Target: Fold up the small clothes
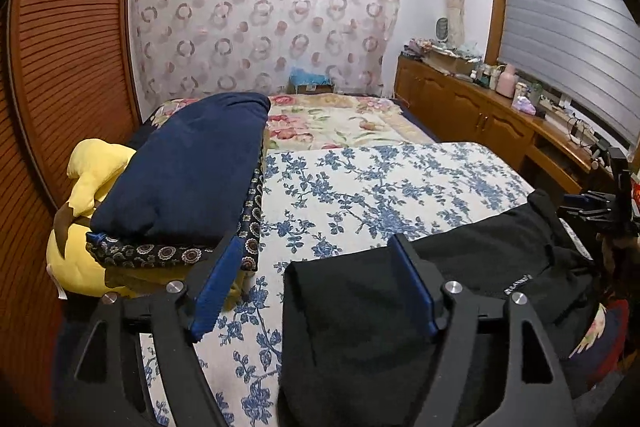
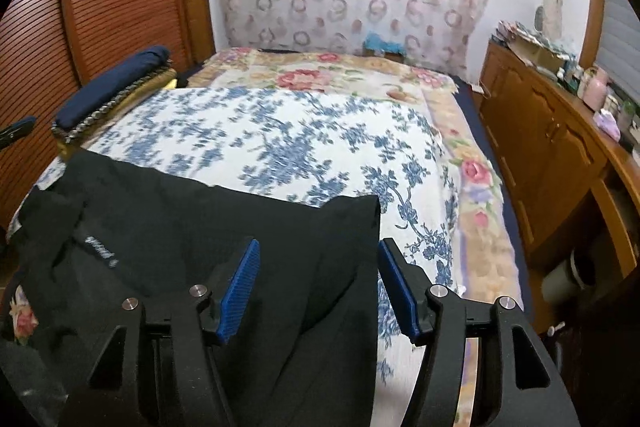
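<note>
A black garment (image 1: 360,307) with a small white logo lies spread on the blue-flowered sheet (image 1: 360,187) at the near edge of the bed. My left gripper (image 1: 316,287) is open, its jaws wide apart over the garment's left corner. In the right wrist view the garment (image 2: 168,227) fills the near left. My right gripper (image 2: 318,287) is open, its jaws either side of the garment's right edge. Neither holds the cloth.
A stack of folded clothes with a navy piece on top (image 1: 188,171) sits at the bed's left, beside a yellow plush toy (image 1: 88,211). A wooden louvred wardrobe (image 1: 60,67) stands left. A wooden cabinet (image 2: 552,155) with clutter runs along the right.
</note>
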A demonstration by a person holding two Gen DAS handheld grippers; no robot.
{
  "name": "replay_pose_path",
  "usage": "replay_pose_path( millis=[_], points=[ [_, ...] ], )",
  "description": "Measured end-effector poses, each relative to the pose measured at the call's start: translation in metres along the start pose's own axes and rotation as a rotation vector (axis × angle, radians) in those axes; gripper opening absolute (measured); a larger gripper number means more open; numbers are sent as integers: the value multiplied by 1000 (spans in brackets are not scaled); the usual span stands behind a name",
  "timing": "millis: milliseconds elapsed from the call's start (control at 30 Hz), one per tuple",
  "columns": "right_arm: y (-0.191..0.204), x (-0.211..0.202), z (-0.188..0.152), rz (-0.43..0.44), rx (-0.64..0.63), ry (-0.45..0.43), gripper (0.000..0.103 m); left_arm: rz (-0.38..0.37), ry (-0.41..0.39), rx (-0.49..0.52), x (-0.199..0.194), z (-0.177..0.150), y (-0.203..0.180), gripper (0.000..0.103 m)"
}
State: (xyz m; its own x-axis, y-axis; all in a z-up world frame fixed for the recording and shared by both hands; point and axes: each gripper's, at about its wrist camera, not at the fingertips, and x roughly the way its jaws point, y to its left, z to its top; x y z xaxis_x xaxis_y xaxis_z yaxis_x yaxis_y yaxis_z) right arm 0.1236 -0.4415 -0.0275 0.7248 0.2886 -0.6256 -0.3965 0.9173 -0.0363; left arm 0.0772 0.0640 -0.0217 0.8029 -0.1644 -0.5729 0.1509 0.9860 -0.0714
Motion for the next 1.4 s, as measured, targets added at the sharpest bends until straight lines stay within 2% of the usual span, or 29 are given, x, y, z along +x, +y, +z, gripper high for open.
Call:
replay_pose_path(
  millis=[567, 833, 1067, 1233, 1333, 1367, 1400],
  points=[
    [-19, 46, 8, -7, 20, 94, 63, 53, 68, 9, 48, -7, -1, 76],
    [-26, 48, 9, -3, 18, 105, 65, 69, 159, 28, 72, -16, 2, 76],
    [-23, 45, 7, 43, 4, 108, 64, 54, 223, 53, 82, -24, 1, 75],
    [-20, 43, 6, 62, -9, 110, 49, 30, 268, 64, 91, -30, -3, 65],
    [-14, 42, 6, 88, -17, 110, 30, 15, 295, 62, 98, -32, -5, 60],
    [-12, 41, 5, 103, -20, 110, 19, 6, 302, 62, 99, -33, -5, 58],
    [-10, 41, 5, 119, -25, 111, 14, -6, 307, 61, 100, -33, -5, 57]
  ],
)
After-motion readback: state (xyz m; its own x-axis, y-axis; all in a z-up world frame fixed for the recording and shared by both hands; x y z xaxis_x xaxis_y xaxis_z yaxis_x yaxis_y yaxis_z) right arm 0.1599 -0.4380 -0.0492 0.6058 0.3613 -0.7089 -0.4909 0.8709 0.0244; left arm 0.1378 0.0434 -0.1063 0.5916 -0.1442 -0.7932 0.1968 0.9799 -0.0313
